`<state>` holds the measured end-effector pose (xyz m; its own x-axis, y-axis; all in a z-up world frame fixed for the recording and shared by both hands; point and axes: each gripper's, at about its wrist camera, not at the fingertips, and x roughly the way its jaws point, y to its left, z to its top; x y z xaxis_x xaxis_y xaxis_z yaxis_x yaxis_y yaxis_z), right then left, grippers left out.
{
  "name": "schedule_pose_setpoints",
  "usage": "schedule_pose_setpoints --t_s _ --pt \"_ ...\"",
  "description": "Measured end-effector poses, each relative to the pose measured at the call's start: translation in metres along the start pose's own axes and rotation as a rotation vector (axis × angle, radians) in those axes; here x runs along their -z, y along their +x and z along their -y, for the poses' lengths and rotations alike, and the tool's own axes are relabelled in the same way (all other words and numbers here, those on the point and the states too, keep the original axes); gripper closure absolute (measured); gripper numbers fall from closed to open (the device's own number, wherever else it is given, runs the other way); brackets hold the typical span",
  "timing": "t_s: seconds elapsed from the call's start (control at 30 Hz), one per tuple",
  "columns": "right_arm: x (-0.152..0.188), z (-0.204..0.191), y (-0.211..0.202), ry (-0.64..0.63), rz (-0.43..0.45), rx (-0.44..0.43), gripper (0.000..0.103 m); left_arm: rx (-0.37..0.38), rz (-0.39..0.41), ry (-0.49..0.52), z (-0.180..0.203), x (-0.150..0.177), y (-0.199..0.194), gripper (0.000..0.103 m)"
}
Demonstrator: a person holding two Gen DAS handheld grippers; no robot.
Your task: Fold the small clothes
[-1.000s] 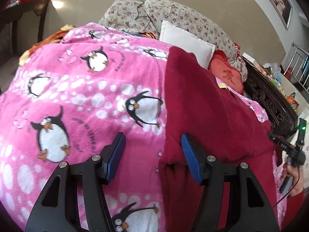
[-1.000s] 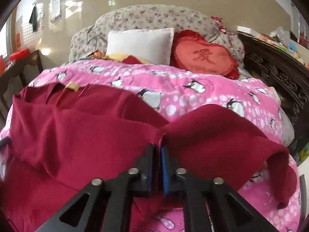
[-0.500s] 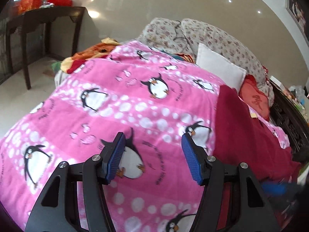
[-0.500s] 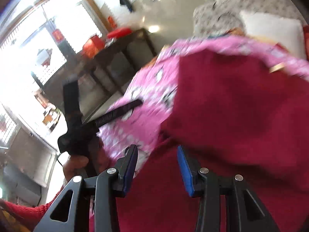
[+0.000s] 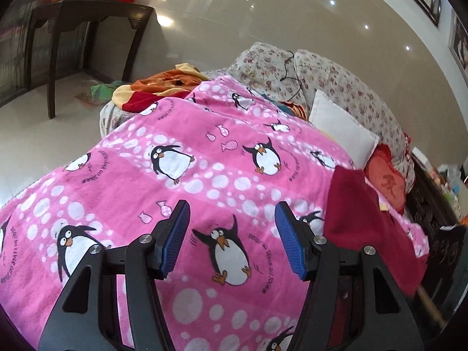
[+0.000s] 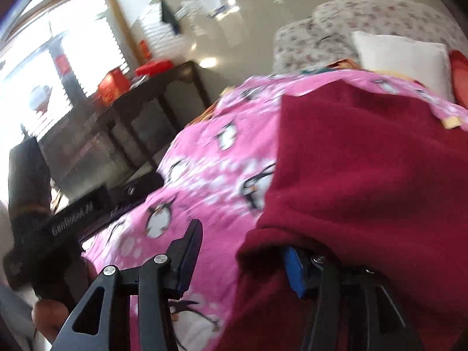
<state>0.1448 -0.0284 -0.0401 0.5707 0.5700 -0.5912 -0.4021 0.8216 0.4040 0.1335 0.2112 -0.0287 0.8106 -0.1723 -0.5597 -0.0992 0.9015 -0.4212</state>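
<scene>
Pink penguin blanket [image 5: 204, 181] w/ red garment [image 6: 365, 175] half-folded — right gripper [image 6: 242, 260] jaws opening, cloth draped over one; left gripper [image 5: 231, 234] spread, empty. Next: regrab an edge.

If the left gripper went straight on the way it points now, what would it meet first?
Most likely the pink penguin blanket: the open left gripper is empty and angled down at it. The dark red garment lies off to its right.

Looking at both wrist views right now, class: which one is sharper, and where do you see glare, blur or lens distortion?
Left wrist view: sharp, penguin blanket crisp, small light reflections on the glossy wall, fisheye bending the edges. Right wrist view: motion-blurred throughout, window blown out white, dark red garment soft, dark table smeared.
</scene>
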Motion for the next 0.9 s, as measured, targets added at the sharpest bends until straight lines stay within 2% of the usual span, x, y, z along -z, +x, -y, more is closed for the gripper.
schedule_pose_setpoints --t_s 0.1,0.17,0.2,0.3,0.37,0.43,0.5,0.57,0.63,0.7,0.73,0.77,0.9 --pt "0.01 0.002 0.002 0.003 -0.067 -0.046 0.05 -0.001 -0.007 -0.01 -0.003 -0.001 0.001 0.043" --pt "0.015 0.0 -0.004 -0.029 -0.088 -0.035 0.05 -0.001 -0.013 -0.001 0.0 0.001 0.002 0.043" --pt "0.016 0.0 -0.011 -0.038 -0.127 -0.049 0.051 -0.004 -0.012 0.007 0.001 0.001 0.001 0.043" --pt "0.015 -0.001 -0.037 -0.062 -0.162 -0.099 0.051 -0.004 -0.007 0.024 0.005 0.002 0.0 0.043" --pt "0.003 -0.005 -0.059 -0.115 -0.094 -0.069 0.051 0.001 -0.011 0.028 0.007 0.003 0.001 0.043" --pt "-0.018 -0.003 -0.078 -0.144 0.011 -0.021 0.051 0.006 -0.018 0.032 0.008 0.004 0.002 0.043" --pt "-0.051 0.005 -0.072 -0.16 0.069 0.073 0.051 0.0 -0.026 0.048 0.011 0.006 0.003 0.043" --pt "-0.077 0.013 -0.046 -0.186 0.042 0.158 0.051 -0.008 -0.035 0.064 0.014 0.007 0.006 0.043" --pt "-0.093 0.018 -0.016 -0.214 -0.008 0.191 0.052 -0.009 -0.039 0.063 0.014 0.007 0.006 0.043" --pt "-0.101 0.021 0.014 -0.27 -0.077 0.2 0.072 -0.006 -0.041 0.055 0.012 0.007 0.007 0.043" --pt "-0.102 0.021 0.024 -0.299 -0.106 0.195 0.091 -0.005 -0.042 0.052 0.012 0.007 0.007 0.043" --pt "-0.1 0.022 0.028 -0.331 -0.121 0.189 0.098 -0.003 -0.046 0.048 0.011 0.007 0.008 0.043" --pt "-0.102 0.005 0.036 -0.454 -0.074 0.231 0.099 0.003 -0.047 0.052 0.013 0.006 0.008 0.043"
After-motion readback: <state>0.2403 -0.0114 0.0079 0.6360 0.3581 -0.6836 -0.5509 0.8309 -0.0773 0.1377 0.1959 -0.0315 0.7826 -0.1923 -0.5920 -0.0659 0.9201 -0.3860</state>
